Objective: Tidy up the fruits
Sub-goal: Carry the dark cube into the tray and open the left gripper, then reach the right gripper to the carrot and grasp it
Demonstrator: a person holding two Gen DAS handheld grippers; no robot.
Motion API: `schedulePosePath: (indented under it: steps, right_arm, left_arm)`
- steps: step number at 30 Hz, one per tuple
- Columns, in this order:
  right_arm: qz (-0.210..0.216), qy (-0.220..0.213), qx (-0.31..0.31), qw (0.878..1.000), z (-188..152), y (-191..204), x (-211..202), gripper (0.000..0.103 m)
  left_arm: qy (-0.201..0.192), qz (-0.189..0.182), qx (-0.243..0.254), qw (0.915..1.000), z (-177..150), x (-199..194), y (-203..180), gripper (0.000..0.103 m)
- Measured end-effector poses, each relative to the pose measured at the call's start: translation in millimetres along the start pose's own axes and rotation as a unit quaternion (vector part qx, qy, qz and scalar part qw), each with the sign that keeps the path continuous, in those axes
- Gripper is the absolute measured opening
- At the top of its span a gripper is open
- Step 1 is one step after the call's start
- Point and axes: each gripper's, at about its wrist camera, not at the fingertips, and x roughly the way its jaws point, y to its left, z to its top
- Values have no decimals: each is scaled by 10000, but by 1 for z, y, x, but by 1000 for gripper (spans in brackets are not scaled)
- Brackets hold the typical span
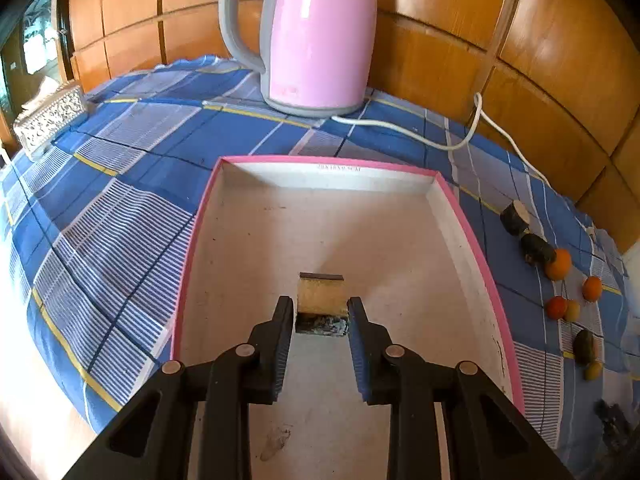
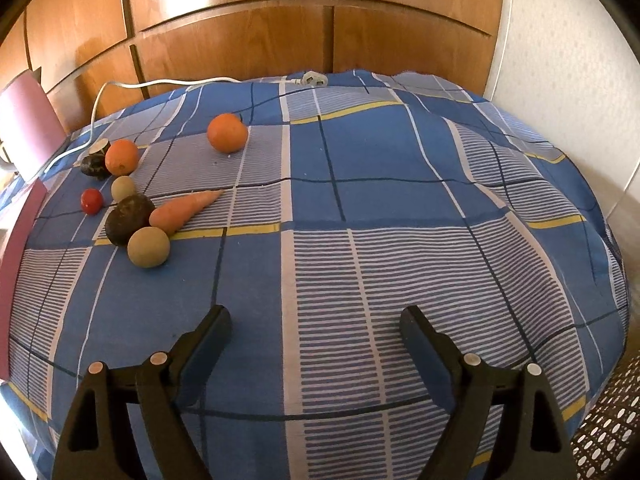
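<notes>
My left gripper (image 1: 321, 316) was angled down into the pink-rimmed tray (image 1: 472, 216), its jaws narrowed onto a small yellowish block with dark ends (image 1: 321, 298), the blue pads touching or nearly touching its sides; I could not tell whether the block rested on the tray floor or hung just above it, nor what it was. My right gripper (image 2: 316, 326) hovered low over the blue checked cloth (image 2: 400, 168), jaws spread wide and holding nothing. Behind the tray stood a pink kettle (image 1: 320, 36), its top cut off by the frame, with a white cord (image 1: 420, 132) trailing right across the cloth. The fruit lay loose on the cloth, outside the tray, to the right gripper's front left: one orange (image 2: 227, 133) apart, a second orange (image 2: 121, 157) against a dark cut piece (image 2: 94, 164), a carrot (image 2: 180, 210) touching a dark round fruit (image 2: 128, 218), a larger pale ball (image 2: 148, 247) in front, a smaller pale ball (image 2: 123, 188), and a small red tomato (image 2: 91, 201). In the left view the same pile sat small and blurred at the edge. A patterned box (image 1: 52, 116) sat far left.
</notes>
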Motion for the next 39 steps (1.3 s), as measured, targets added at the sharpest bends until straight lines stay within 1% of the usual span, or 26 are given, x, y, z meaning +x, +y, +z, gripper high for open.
schedulePosePath:
  steps: [1, 3, 4, 5, 10, 13, 15, 18, 19, 20, 21, 22, 23, 26, 29, 31, 33, 36, 39]
  right_arm:
    - [-6, 4, 2, 10000, 0, 0, 0, 88]
    - [-21, 7, 11, 10000, 0, 1, 0, 88]
    - [-29, 11, 18, 10000, 0, 1, 0, 88]
    - [-32, 11, 18, 10000, 0, 2, 0, 88]
    - [-42, 13, 19, 10000, 0, 2, 0, 88]
    - [-48, 31, 15, 10000, 0, 2, 0, 88]
    - [-41, 58, 12, 10000, 1, 1, -1, 88]
    - [-7, 89, -6, 10000, 2, 1, -1, 84]
    - [7, 86, -29, 10000, 3, 2, -1, 80]
    - [19, 80, -53, 10000, 4, 3, -2, 74]
    - [40, 77, -54, 9999, 5, 4, -2, 69]
    - [74, 84, -32, 9999, 7, 4, -3, 61]
    - [151, 92, 2, 9998, 9, 5, -3, 54]
    - [552, 90, 131, 9984, 21, 7, -6, 44]
    - [1021, 103, 329, 9942, 33, 10, -6, 43]
    - [1449, 205, 559, 9877, 42, 13, -2, 42]
    - [1839, 397, 803, 9789, 51, 17, 7, 42]
    - [2222, 649, 1265, 9646, 62, 19, 24, 42]
    - [2344, 797, 1505, 9571, 71, 25, 38, 42]
  left_arm:
    - [-72, -11, -43, 10000, -1, -4, 0, 29]
    - [-189, 1, -74, 9998, -3, -12, -1, 43]
    - [-332, 72, -111, 9994, -6, -19, 0, 55]
    - [-440, 103, -148, 9989, -8, -24, 1, 59]
    - [-607, 73, -242, 9978, -20, -46, 1, 60]
    - [-621, -16, -340, 9975, -33, -58, 0, 65]
    - [-633, -41, -292, 9976, -39, -63, -5, 66]
    - [-650, -69, -148, 9978, -47, -71, -16, 66]
    - [-665, -66, -108, 9977, -50, -73, -20, 66]
    - [-679, -63, -64, 9977, -53, -76, -24, 67]
    - [-685, -64, -29, 9976, -55, -77, -26, 68]
    - [-698, -54, 18, 9975, -59, -79, -29, 71]
    - [-721, -41, 41, 9974, -62, -80, -31, 72]
    - [-716, -16, 140, 9973, -70, -82, -36, 72]
    - [-665, 12, 161, 9977, -77, -81, -38, 75]
    - [-612, 2, 134, 9980, -81, -81, -37, 76]
    - [-580, -6, 137, 9982, -84, -81, -37, 76]
    - [-611, -29, 138, 9980, -84, -84, -37, 76]
    - [-629, -63, 153, 9979, -84, -86, -37, 77]
